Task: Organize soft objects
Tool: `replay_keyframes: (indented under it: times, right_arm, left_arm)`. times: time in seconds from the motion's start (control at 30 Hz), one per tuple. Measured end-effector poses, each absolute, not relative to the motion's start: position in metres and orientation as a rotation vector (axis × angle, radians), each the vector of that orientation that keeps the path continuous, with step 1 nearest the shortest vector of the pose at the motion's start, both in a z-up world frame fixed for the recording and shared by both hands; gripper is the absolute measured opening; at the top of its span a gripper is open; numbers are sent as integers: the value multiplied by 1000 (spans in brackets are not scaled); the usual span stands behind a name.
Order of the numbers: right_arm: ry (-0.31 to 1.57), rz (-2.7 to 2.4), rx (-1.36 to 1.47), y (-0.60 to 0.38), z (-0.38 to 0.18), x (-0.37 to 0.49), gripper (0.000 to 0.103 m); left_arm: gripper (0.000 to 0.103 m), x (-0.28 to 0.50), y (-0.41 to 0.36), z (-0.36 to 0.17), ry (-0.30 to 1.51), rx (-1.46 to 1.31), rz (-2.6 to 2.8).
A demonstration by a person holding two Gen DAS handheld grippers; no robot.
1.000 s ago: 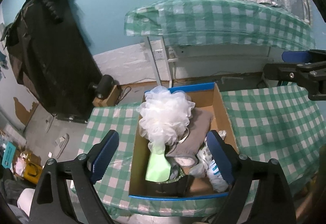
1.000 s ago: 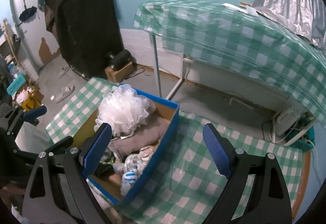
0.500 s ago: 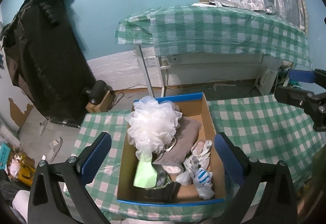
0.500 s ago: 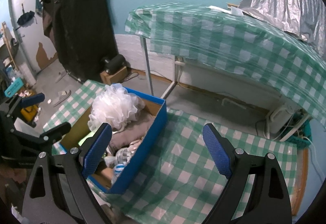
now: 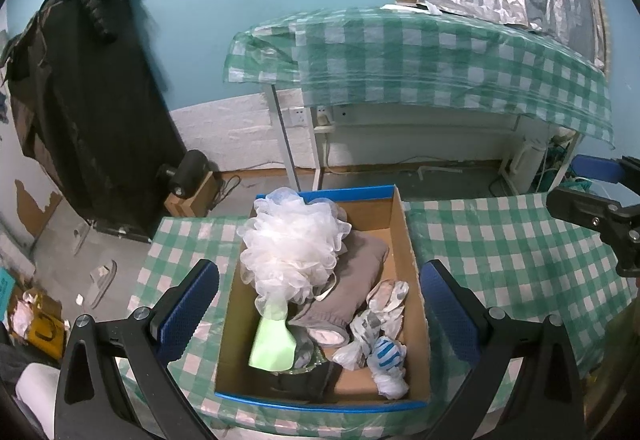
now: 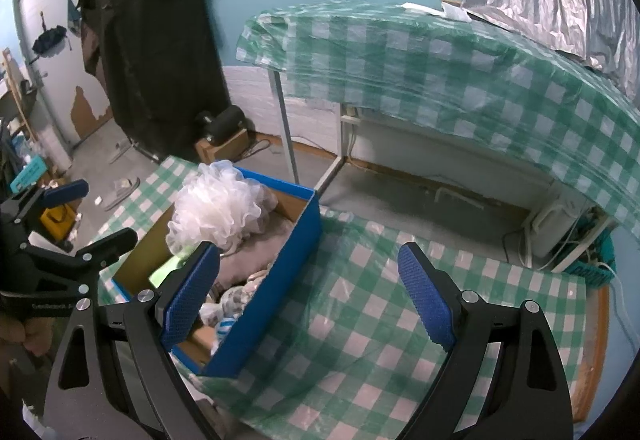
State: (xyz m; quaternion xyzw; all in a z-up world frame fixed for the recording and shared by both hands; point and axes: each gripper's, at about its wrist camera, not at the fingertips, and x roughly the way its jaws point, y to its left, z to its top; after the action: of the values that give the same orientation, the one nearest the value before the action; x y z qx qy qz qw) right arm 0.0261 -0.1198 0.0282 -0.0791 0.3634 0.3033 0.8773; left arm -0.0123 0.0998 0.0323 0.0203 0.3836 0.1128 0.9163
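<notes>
Several soft things fill a cardboard box with blue outer walls, which sits on the worktop under a green-and-white checked cover. A frilly white bath pouf is heaped at the far left of the box, rising above the rim. Beside it lies a folded grey-brown cloth, with a pale green piece poking out below the pouf. At the near right are crumpled white bits and a blue-and-white striped bundle. Bare cardboard floor shows along the far right wall inside the box.

The left gripper hangs over the box with its fingers spread wide to either side of the contents, gripping nothing. The right gripper hovers over the box's right wall, its fingers also wide apart and empty.

To the right of the box the checked cover lies flat and bare out to the worktop's edge. Beyond the far edge is open floor, then a second table with the same checked cover.
</notes>
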Motion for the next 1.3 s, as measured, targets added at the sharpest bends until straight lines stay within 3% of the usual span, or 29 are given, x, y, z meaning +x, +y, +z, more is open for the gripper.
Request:
replay_keyframes:
  times: [1.3]
  right_arm:
    - [761,624,-151,-127,25,30,89]
  left_arm:
    - [102,-8,98,31,823,-14,259]
